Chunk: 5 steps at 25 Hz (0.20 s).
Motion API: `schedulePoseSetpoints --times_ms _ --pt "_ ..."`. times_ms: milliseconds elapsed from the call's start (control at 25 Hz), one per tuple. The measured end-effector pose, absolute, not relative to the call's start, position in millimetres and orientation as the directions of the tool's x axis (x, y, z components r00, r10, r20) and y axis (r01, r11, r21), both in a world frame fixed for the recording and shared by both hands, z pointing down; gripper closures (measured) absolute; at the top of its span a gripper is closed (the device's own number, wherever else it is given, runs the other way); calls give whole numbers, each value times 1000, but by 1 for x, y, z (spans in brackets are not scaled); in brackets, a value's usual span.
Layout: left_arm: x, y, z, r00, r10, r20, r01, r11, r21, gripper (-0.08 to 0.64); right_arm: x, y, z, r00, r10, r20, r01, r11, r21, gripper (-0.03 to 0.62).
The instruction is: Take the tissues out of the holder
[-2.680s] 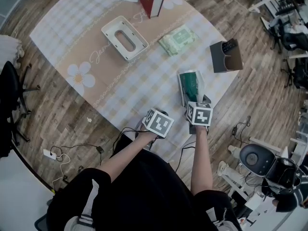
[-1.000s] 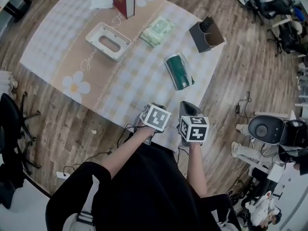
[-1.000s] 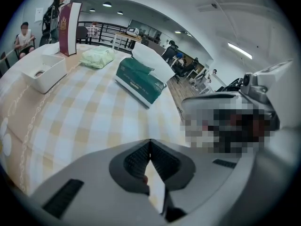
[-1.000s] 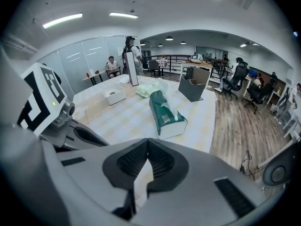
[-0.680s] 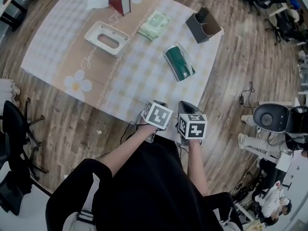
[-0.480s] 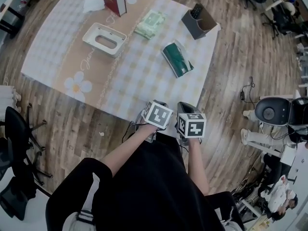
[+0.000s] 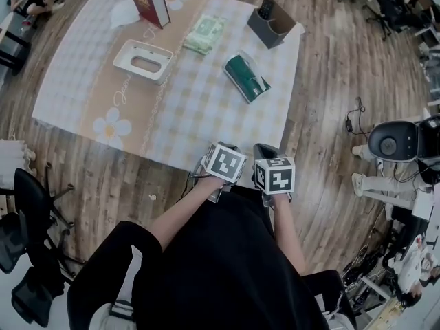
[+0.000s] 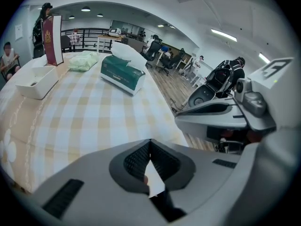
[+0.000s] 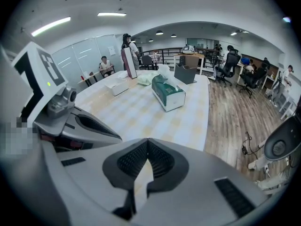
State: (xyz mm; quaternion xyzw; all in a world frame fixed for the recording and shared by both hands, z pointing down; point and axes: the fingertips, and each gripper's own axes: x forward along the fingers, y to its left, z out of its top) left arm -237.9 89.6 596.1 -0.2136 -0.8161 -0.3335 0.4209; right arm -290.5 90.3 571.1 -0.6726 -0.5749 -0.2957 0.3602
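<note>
The white holder (image 7: pixel 144 60) with an oval opening on top stands on the checked tablecloth at the far left. A dark green tissue pack (image 7: pixel 247 78) lies apart from it to the right, with a white tissue sticking up from it (image 8: pixel 122 73). Both grippers hang side by side at the table's near edge, well short of the pack. My left gripper (image 7: pixel 229 147) is shut with nothing between its jaws (image 8: pixel 150 141). Beside it, my right gripper (image 7: pixel 263 148) is also shut and empty (image 9: pixel 147 140). The holder (image 9: pixel 117 85) and the pack (image 9: pixel 168 93) show ahead in the right gripper view.
A pale green wipes pack (image 7: pixel 205 34), a red book (image 7: pixel 146 1) standing upright, a loose white tissue (image 7: pixel 122 11) and a grey box (image 7: pixel 270 23) holding a remote sit along the far side. Office chairs and people are beyond the table.
The right gripper, earlier at the green tissue pack, has left it lying on the table. Both grippers have drawn back to the near edge.
</note>
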Motion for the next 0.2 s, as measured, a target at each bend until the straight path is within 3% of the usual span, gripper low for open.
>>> schedulePoseSetpoints --times_ms 200 --pt "-235 88 596 -550 75 832 636 683 359 552 -295 91 572 167 553 816 986 -101 -134 578"
